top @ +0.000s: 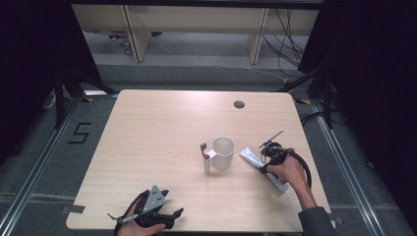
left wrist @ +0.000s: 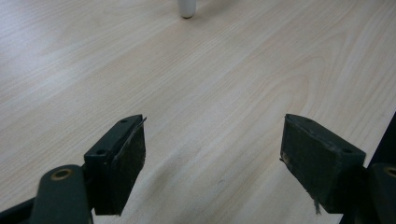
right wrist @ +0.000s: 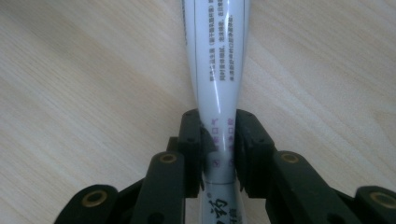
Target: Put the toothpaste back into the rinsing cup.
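Note:
A white toothpaste tube (right wrist: 219,70) with printed text lies flat on the wooden table (top: 162,128). My right gripper (right wrist: 218,144) is shut on it, both pads pressing the tube's narrow part. From above, the tube (top: 250,156) lies at an angle just right of a white cup (top: 223,152), with my right gripper (top: 265,164) over it. A slim white upright piece (top: 207,164) with a purple top stands against the cup's left side. My left gripper (top: 173,204) rests near the front edge with its jaws wide apart. Nothing lies between its pads (left wrist: 128,158).
A round cable hole (top: 239,104) sits near the table's far edge. The base of the white upright piece (left wrist: 187,8) shows far ahead of the left jaws. Dark curtains and floor rails flank the table, with cables on the floor behind it.

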Available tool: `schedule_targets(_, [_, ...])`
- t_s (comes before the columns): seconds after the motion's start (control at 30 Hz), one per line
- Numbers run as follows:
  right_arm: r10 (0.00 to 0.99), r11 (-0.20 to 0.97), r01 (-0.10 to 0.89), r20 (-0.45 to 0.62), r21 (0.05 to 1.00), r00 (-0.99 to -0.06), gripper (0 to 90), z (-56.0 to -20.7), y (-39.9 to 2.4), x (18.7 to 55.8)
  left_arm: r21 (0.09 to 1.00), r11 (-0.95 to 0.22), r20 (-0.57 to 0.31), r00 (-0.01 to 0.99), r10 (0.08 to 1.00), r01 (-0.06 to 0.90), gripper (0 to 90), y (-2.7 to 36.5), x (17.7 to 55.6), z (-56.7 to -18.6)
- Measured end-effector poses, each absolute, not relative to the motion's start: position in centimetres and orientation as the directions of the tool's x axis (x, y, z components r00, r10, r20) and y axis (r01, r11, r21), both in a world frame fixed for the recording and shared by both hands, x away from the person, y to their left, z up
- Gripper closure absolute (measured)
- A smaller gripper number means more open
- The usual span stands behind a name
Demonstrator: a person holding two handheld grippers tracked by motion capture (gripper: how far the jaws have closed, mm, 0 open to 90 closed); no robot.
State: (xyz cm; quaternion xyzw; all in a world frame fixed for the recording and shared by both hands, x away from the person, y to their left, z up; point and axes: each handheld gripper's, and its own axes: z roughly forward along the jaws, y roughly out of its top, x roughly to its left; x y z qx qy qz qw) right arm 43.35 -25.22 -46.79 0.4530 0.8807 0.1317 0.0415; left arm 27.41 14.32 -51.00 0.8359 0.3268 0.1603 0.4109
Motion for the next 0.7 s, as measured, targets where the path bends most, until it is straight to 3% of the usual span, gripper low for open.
schedule_targets(0.13, [0.825, 0.542, 0.810, 0.041, 0.223, -0.563, 75.6, -47.10, -25.01, 43.42, 0.791, -0.450, 0.002, 0.734, 0.679, 0.414, 21.8, 14.36, 27.40, -50.97])
schedule_targets(0.7, [0.760, 0.641, 0.749, -0.004, 0.169, -0.650, 76.8, -47.24, -24.47, 43.99, 0.795, -0.440, -0.009, 0.732, 0.681, 0.418, 22.3, 14.32, 27.37, -50.98])
